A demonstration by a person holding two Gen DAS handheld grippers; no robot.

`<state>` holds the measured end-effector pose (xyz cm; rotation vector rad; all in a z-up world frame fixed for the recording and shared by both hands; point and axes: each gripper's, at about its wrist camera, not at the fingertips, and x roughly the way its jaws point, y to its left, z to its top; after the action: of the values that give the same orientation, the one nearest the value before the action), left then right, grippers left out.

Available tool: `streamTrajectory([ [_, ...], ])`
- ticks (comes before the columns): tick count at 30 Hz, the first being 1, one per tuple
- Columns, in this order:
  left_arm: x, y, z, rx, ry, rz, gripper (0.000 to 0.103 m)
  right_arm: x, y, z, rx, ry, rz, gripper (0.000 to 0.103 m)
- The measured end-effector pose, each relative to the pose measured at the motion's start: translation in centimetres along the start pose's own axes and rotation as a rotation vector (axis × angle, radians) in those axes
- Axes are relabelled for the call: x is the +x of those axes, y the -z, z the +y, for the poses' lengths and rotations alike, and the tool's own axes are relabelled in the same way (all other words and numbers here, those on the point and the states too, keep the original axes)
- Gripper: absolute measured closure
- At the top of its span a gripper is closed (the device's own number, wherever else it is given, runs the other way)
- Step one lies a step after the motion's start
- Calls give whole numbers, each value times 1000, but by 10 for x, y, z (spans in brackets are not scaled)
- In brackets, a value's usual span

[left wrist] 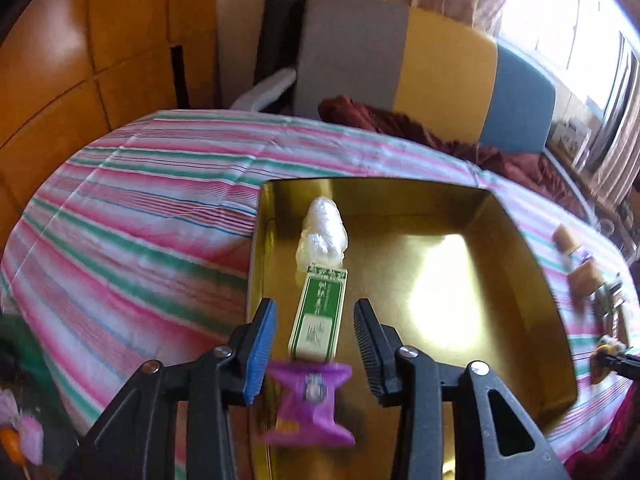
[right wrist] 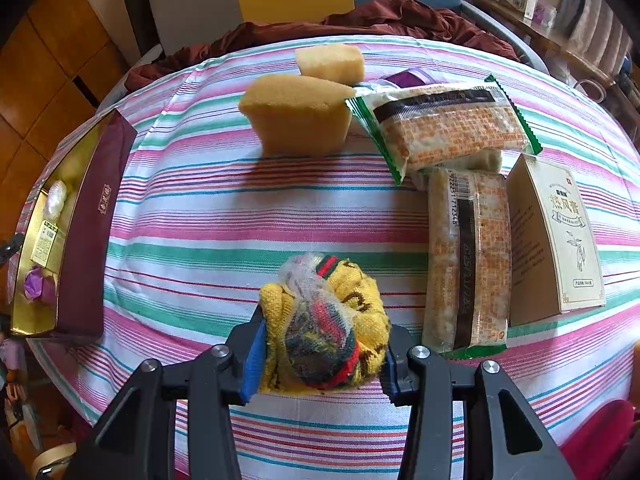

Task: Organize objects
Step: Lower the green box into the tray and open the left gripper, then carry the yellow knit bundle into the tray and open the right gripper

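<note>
The left gripper is open above the purple packet by the tin's left wall. The right gripper squeezes a yellow cloth bundle, which could slip out.

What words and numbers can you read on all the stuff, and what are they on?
"6922251 712348", roughly: barcode on the near snack pack.
"2025/11/22", roughly: date printed down that pack's dark stripe.
"热风膏", roughly: beige box; its small print is unreadable.
Gold characters on the maroon tin wall: too small.
Green box and purple packet: blurred.
</note>
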<state>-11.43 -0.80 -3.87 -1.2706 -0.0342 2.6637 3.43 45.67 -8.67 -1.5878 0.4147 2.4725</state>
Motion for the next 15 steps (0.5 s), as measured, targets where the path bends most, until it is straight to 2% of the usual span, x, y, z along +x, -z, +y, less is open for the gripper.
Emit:
streamTrajectory([
  [6, -33, 18, 15, -59, 13, -48, 63, -12, 0, 22, -31, -57, -50, 57],
  [9, -42, 27, 24, -92, 10, -50, 63, -25, -4, 45, -47, -116, -102, 57],
  [15, -56, 45, 37, -131, -23, -59, 63, -42, -19, 134, -173, -258, -169, 57],
])
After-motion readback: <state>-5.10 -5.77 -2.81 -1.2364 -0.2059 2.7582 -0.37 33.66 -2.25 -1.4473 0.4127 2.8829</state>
